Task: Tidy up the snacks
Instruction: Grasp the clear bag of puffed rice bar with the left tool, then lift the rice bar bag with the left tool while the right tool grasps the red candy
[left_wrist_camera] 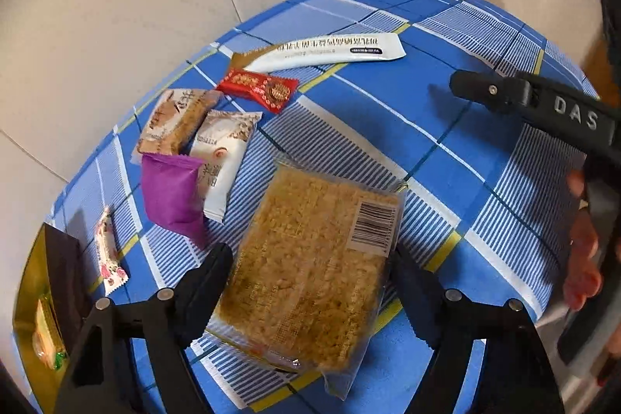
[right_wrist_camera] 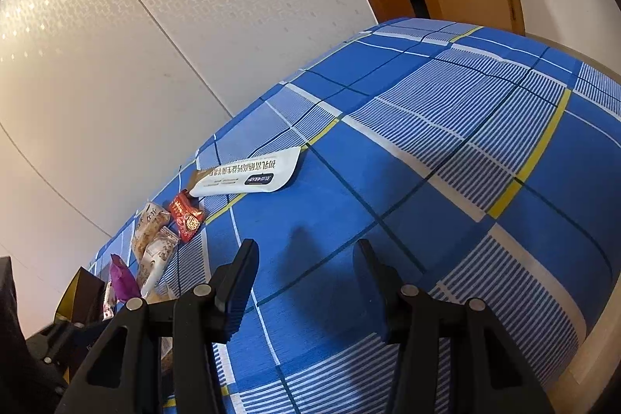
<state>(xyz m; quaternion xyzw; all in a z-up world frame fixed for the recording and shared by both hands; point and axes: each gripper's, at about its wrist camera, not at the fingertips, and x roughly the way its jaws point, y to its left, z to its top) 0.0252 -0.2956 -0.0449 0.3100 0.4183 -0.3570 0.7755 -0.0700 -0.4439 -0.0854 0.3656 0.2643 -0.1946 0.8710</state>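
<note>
The left gripper straddles the crispy-rice pack, jaws wide and apparently not yet pressing, its long axis running away between them; the right gripper, half open and empty, hovers farther off over the blue checked cloth

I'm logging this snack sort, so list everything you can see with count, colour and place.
Rice-crisp pack: one, golden in clear wrap, between the left fingers.
Long sachet: one, white, far side.
Red candy: one, beside the sachet's end.
Beige packets: two, left of centre.
Purple packet: one, overlapping a beige packet.
Floral candy: one, pink-white, left edge.
Box: one, dark and gold, far left.
Tablecloth: blue plaid.
Left gripper: black, straddling the pack.
Right gripper: black, empty.
Hand: right edge.
</note>
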